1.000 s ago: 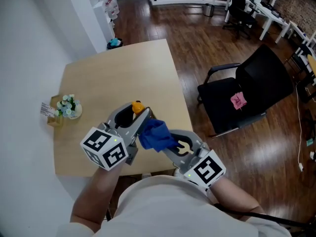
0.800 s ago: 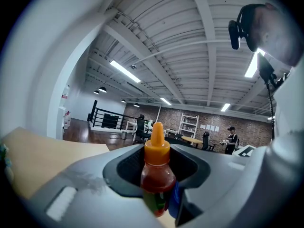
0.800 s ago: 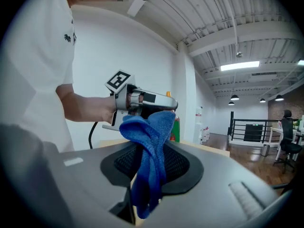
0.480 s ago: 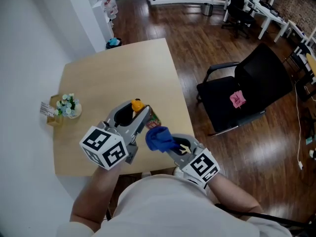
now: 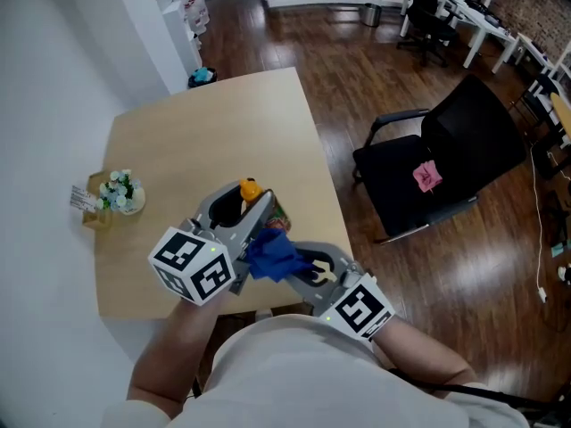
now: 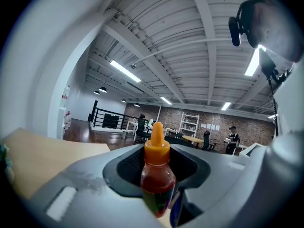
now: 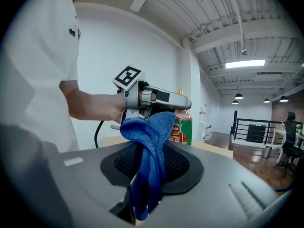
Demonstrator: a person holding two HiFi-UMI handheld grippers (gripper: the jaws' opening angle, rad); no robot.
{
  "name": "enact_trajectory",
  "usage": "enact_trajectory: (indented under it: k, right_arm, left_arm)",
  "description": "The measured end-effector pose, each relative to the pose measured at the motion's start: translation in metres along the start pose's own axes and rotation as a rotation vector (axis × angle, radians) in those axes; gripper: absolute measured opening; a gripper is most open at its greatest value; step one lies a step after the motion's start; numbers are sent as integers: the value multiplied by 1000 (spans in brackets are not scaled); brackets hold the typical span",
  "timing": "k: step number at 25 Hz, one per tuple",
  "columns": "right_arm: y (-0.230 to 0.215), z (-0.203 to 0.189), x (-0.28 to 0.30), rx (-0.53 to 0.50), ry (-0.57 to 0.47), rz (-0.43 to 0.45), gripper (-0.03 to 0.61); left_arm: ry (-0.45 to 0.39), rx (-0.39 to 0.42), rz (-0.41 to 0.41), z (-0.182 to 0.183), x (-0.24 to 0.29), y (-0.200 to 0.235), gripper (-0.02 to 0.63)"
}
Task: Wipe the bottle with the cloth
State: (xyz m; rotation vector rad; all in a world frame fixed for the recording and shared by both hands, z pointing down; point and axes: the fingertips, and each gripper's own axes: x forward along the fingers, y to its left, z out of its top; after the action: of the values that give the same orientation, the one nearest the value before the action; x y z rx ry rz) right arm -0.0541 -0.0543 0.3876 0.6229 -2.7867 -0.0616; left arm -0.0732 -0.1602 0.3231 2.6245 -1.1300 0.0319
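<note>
Left claw (image 5: 241, 203) clamped the upright sauce bottle (image 6: 157, 172) mid-body over the bench's (image 5: 205, 132) near edge, right claw (image 7: 145, 171) pinching the limp blue cloth (image 7: 151, 134) beside it; bottle probably light, slick, best gripped below the cap.

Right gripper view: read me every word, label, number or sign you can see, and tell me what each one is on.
Nothing can be quoted.
Bottle: the red and green label carries pale print, too blurred to read.
Shirt emblem: a small dark mark, too small to read.
Marker cube: a black and white square pattern, no words or numbers.
</note>
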Motion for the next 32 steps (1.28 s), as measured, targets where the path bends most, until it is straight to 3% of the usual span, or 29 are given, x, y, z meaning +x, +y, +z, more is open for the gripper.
enact_trajectory:
  k: [6,22,28,32]
  right_arm:
    - [-6,0,5,5,-3,-16,117]
    - [-11,-88,1,124,122,-13,117]
    - [-49,-80,-28,127,120,-105,117]
    - [-79,-33,-40,144,20,-153,117]
  left_arm:
    - [-17,-4,-9,3,-4,-6,160]
    - [-80,-22,-35,22,-19,-9,160]
    - [-84,-12,-43,29,-26,-8,160]
    - [-57,16,-66,25,-26,-14,160]
